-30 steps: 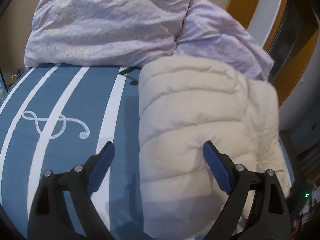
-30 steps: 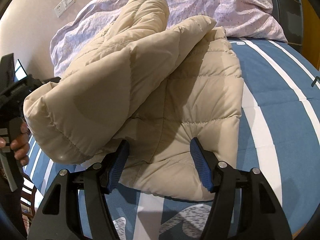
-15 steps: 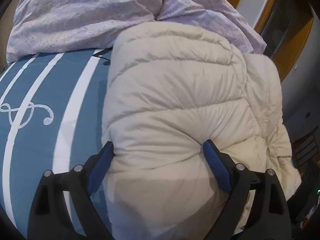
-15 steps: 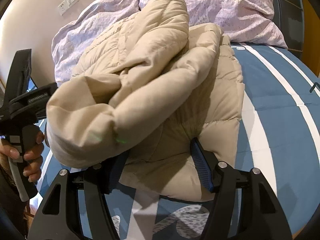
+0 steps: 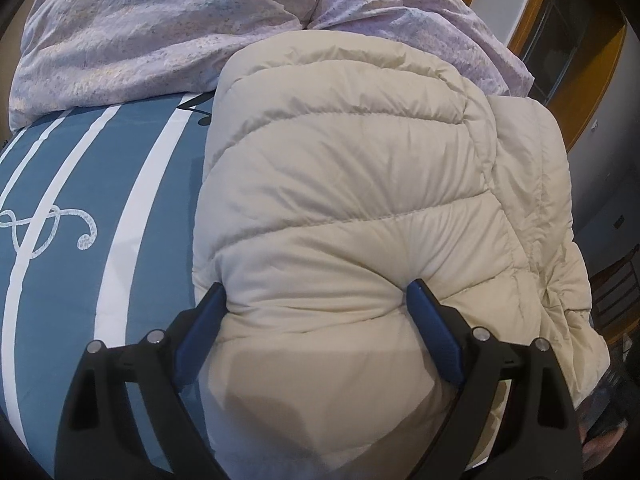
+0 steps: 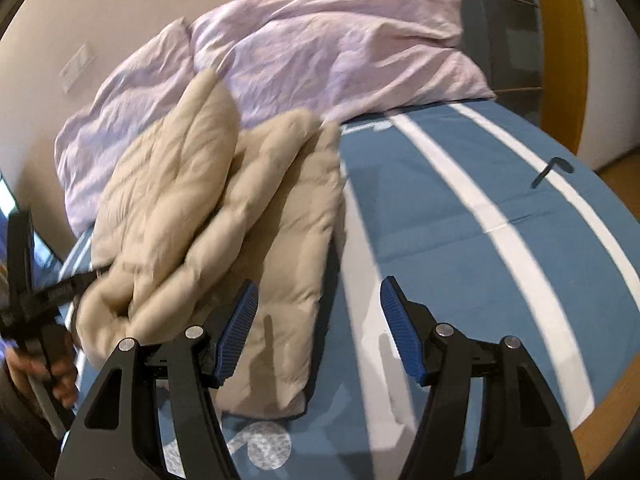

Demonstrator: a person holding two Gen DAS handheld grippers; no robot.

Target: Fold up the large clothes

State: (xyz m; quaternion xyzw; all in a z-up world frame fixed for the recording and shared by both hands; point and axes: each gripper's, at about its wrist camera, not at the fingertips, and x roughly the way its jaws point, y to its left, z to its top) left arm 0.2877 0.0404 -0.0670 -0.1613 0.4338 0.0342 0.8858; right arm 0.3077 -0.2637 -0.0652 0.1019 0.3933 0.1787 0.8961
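From my left wrist view, the jacket (image 5: 360, 208) lies on the bed cover (image 5: 80, 260), filling the centre out to three o'clock. The duvet (image 5: 160, 28) is heaped behind it at twelve. My left gripper (image 5: 316, 300) straddles the jacket's near edge. In the right wrist view, my right gripper (image 6: 318, 304) has the jacket at nine o'clock.

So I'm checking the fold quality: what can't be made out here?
- Left wrist view: the puffer jacket bulges over its own lower layers, hiding them; its right part is cut off.
- Right wrist view: motion blur smears the jacket; the left tool is partly cut off.
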